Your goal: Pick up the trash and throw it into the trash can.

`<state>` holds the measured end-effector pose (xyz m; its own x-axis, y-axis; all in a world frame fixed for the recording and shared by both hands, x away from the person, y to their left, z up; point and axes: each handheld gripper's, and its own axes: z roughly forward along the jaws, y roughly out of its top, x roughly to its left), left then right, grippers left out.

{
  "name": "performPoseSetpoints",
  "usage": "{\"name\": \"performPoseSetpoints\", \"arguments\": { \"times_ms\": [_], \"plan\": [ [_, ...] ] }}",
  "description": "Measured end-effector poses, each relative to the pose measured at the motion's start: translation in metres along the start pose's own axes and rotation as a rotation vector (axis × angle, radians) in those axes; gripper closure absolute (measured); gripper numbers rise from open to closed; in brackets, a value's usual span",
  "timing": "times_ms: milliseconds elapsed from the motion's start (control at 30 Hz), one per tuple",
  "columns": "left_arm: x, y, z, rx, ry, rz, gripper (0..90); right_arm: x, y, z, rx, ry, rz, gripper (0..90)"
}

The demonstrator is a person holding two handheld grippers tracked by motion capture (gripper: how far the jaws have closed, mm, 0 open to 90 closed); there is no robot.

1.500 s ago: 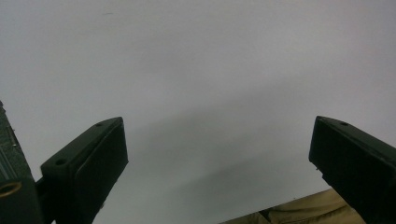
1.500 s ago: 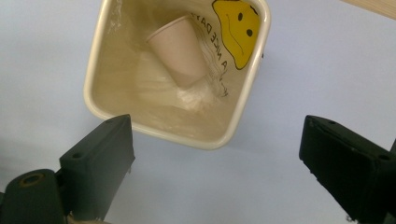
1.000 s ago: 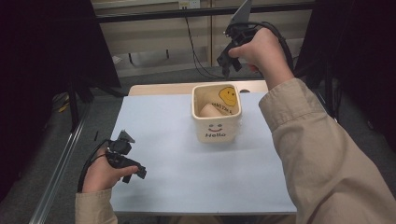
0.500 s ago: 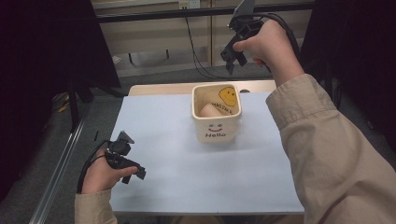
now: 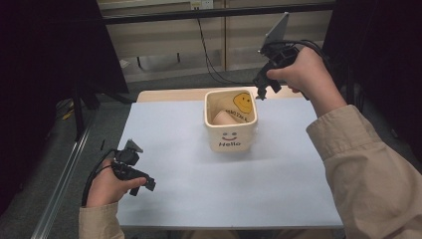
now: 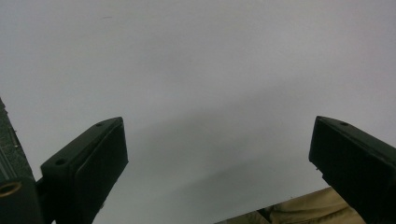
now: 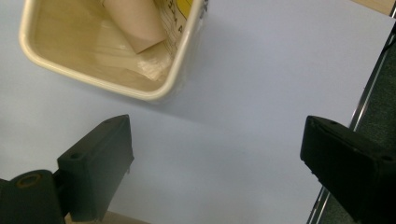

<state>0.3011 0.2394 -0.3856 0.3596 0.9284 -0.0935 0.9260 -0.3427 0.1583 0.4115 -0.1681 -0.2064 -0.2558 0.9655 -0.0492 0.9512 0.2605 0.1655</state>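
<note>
A cream square container point(image 5: 231, 137) with a smiley and "Hello" on its front stands mid-table. Inside it lie a beige paper roll point(image 5: 222, 118) and a yellow smiley-printed sheet point(image 5: 243, 102). My right gripper point(image 5: 263, 92) hovers open in the air just behind the container's back right corner, jaws pointing down. In the right gripper view its jaws point(image 7: 217, 154) are wide apart over bare table, with the container's rim point(image 7: 107, 84) and the roll point(image 7: 135, 21) above them. My left gripper point(image 5: 143, 186) rests open near the front left of the table, its jaws point(image 6: 219, 154) empty.
A pale blue sheet point(image 5: 189, 164) covers the table, with a wooden strip point(image 5: 169, 94) at its back edge. A metal rail point(image 5: 64, 184) runs along the left side. Dark curtains and cables stand behind the table.
The right gripper has shifted to the right and a little lower, toward the container's back right corner. The left gripper and the container have stayed put.
</note>
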Motion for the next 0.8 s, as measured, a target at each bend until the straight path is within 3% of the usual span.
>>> {"name": "performPoseSetpoints", "arguments": {
  "times_ms": [100,200,800],
  "plan": [
    [0.000,0.001,0.000,0.007,0.004,0.003,4.2,-0.007,-0.010,0.009,0.002,0.005,-0.002,9.3],
    [-0.001,0.001,0.000,0.001,0.004,0.004,4.2,-0.010,-0.018,0.016,0.006,-0.020,-0.012,9.3],
    [-0.002,0.000,0.001,0.001,-0.002,-0.002,4.2,-0.018,-0.067,0.057,-0.002,0.000,-0.087,8.8]
  ]
}}
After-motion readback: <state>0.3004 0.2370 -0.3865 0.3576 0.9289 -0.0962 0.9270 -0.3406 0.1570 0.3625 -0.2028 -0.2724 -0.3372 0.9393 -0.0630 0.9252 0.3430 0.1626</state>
